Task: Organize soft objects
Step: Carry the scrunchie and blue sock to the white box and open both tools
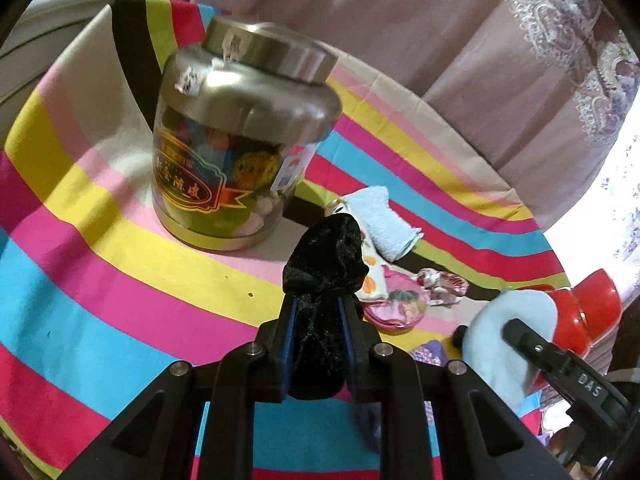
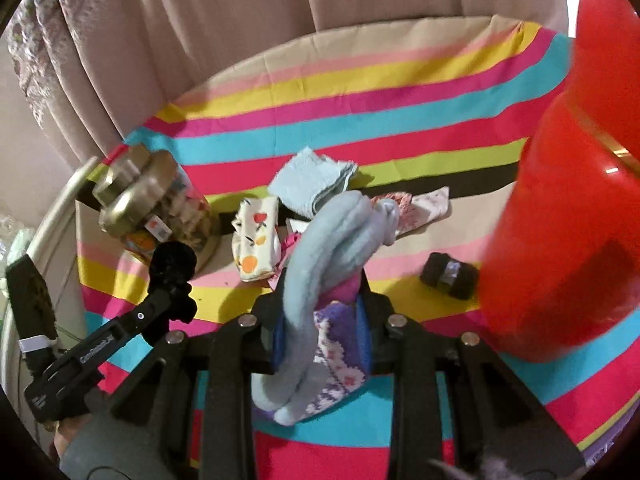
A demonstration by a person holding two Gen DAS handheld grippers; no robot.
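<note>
Pinching a black velvet scrunchie in the left tongs, the soft loop bunching up between the blue pads and poking out past the tips, lifted clear of the striped cloth covering the worktop. Gripping a pale blue fleece sock in the right tongs, together with a purple patterned sock squeezed in alongside it; both drooping over the pads at either end, so probably taken as a pair. Holding each bundle up off the surface, likely to carry it clear of the small heap without dragging anything along.

Waiting on the cloth beyond: a folded light blue towel, a fruit-print white sock, a floral scrap of fabric, a round pink pouch, all close together. Sitting apart near the red tub, a dark yarn ball.

Standing upright to the left, a lidded clear jar with a gold label, well apart from the soft pile. Looming at the right edge, that red tub, probably the drop-off point, so judging the carry as next.
</note>
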